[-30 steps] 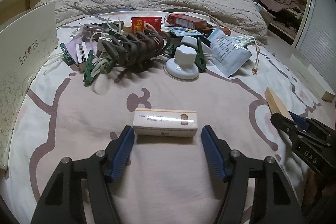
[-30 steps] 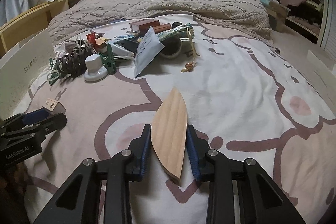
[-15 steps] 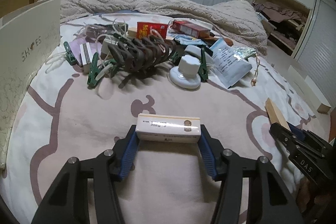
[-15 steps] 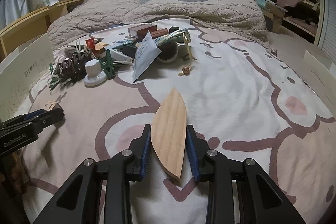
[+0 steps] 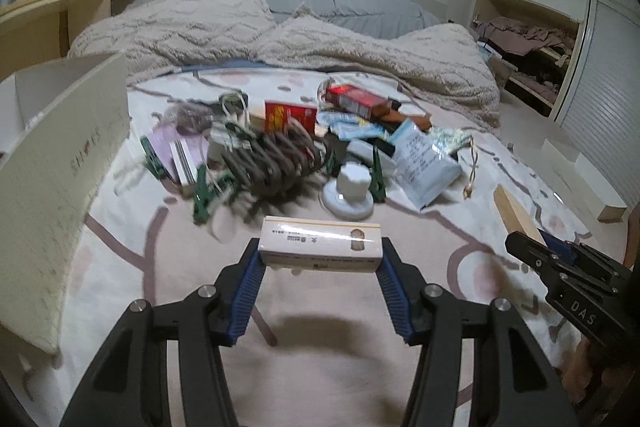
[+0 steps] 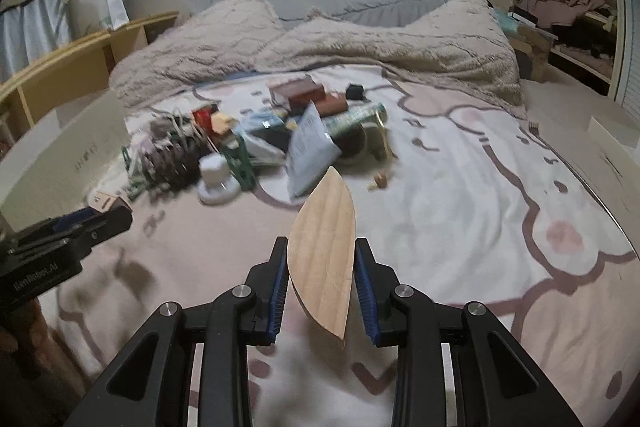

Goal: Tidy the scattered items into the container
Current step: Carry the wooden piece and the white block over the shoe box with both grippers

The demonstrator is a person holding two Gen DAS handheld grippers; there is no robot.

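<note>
While both tools hung over the bedspread, findings were:
Left gripper: clamped endwise on small white carton, clear of bedspread.
Right gripper: clamped on wooden block.
Remaining clutter: heaped beyond carton.
Shoe box: left of heap.

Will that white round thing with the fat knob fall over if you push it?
Probably not. The white knob thing sits on a wide flat base, so a push would likely slide it rather than tip it. It looks like hard plastic, so it should stay stiff. The soft bedsheet might make it drag.
</note>
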